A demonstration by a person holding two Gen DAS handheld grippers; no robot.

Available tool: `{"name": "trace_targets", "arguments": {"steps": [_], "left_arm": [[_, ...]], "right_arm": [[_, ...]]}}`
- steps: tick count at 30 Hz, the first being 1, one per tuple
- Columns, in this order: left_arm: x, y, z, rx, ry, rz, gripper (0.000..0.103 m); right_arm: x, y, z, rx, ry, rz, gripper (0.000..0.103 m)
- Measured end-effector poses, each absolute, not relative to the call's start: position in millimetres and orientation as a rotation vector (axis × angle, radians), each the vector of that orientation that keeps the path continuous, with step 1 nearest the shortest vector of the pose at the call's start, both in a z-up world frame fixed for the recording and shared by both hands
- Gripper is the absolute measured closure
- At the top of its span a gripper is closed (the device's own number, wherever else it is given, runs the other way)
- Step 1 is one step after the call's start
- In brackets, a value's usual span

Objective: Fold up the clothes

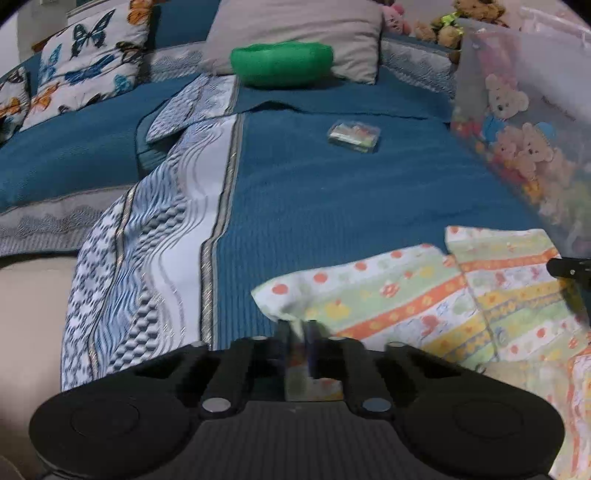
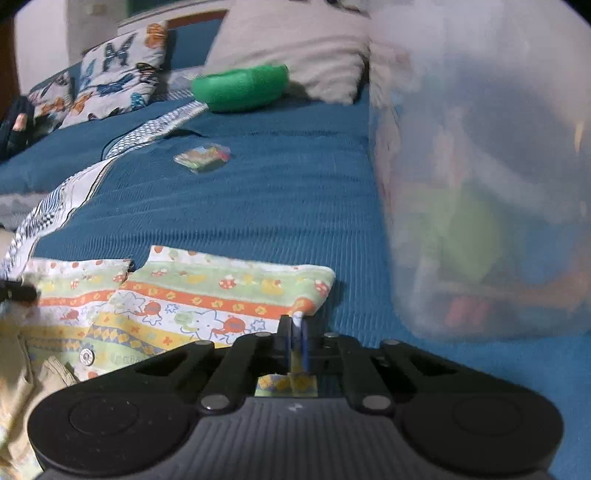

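A small patterned garment (image 1: 424, 295) with orange, green and yellow stripes lies spread on the blue bedspread (image 1: 332, 192). My left gripper (image 1: 298, 328) is shut on its left corner, and cloth shows between the fingers. In the right wrist view the same garment (image 2: 207, 295) stretches leftward, with a metal snap (image 2: 86, 356) near its lower edge. My right gripper (image 2: 294, 326) is shut on the garment's right corner. The right gripper's tip (image 1: 569, 269) shows at the far right of the left wrist view. The left gripper's tip (image 2: 16, 293) shows at the left edge of the right wrist view.
A clear plastic bag (image 2: 480, 166) with a bear print (image 1: 517, 147) stands close on the right. A green bowl-shaped object (image 1: 282, 62), a grey pillow (image 1: 295, 26), butterfly cushions (image 1: 85, 62) and a small clear packet (image 1: 354, 136) lie farther back. A striped sheet (image 1: 155, 258) runs along the left.
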State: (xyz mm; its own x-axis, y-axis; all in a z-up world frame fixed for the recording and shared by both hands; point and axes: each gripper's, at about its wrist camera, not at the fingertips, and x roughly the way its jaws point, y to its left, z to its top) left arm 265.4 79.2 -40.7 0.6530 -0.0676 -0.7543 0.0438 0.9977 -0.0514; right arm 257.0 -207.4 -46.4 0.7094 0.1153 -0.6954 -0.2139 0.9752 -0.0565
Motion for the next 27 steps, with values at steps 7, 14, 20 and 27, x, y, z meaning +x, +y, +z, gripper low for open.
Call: {"name": "trace_targets", "arguments": {"steps": [7,14,20,27], "left_arm": [[281,65,-24,-0.028,0.788,-0.078,0.099],[292,63,-30,0.002,0.795,-0.042,0.089],[272,71,-21,-0.007,0.780,-0.029,0.065],[200,65,-8,0.018,0.762,-0.140,0.058]], "right_arm": [[255,-207,-22,-0.255,0.617,0.091,0.103],[259,-212,-28,-0.325,0.628,0.092,0.098],[218,-197,-18,-0.299,0.676,0.259,0.070],[139,-150,-25,-0.316,0.755,0.570,0.069]]}}
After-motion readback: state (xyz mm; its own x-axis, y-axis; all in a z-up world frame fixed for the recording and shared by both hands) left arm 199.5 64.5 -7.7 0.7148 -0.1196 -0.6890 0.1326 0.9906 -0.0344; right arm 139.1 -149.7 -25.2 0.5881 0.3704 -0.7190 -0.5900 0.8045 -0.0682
